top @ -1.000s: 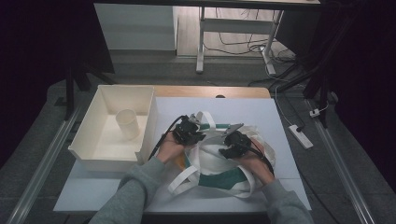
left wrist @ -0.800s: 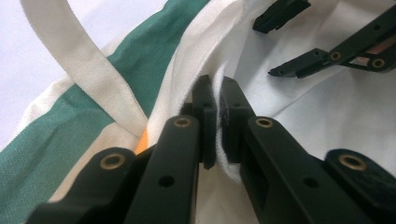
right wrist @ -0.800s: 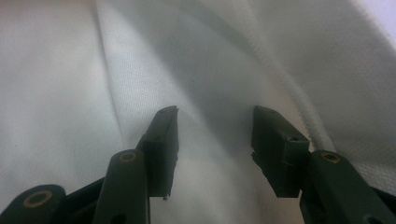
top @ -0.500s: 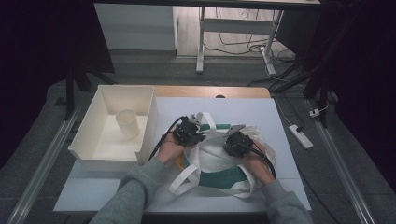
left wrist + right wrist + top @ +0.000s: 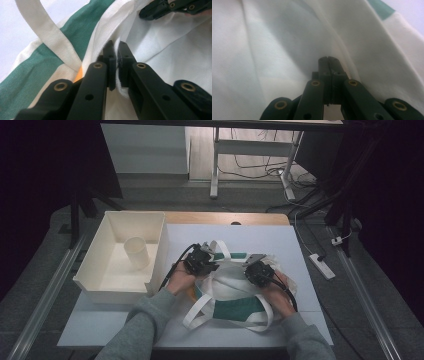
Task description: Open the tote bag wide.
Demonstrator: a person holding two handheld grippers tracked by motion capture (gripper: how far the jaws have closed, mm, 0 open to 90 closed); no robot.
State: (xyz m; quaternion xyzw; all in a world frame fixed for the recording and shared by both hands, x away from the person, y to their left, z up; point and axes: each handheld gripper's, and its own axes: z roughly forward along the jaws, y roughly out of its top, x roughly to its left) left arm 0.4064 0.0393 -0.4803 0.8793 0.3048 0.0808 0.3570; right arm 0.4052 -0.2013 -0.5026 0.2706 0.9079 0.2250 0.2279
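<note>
One white-and-green striped cloth bag [image 5: 235,292], two grippers
Left gripper [image 5: 115,50] clenches its rim; right gripper [image 5: 328,59] just closed, pads together against the cloth, a grip unclear.

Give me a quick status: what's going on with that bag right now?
Left gripper shut on bag rim. Right gripper just closed, fingers together against the cloth. Bag white and green, on the table. Nothing in the way.

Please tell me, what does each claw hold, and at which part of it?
The left claw pinches the white rim of the tote bag. The right claw has just been closing; whether cloth is between its jaws cannot be told.
</note>
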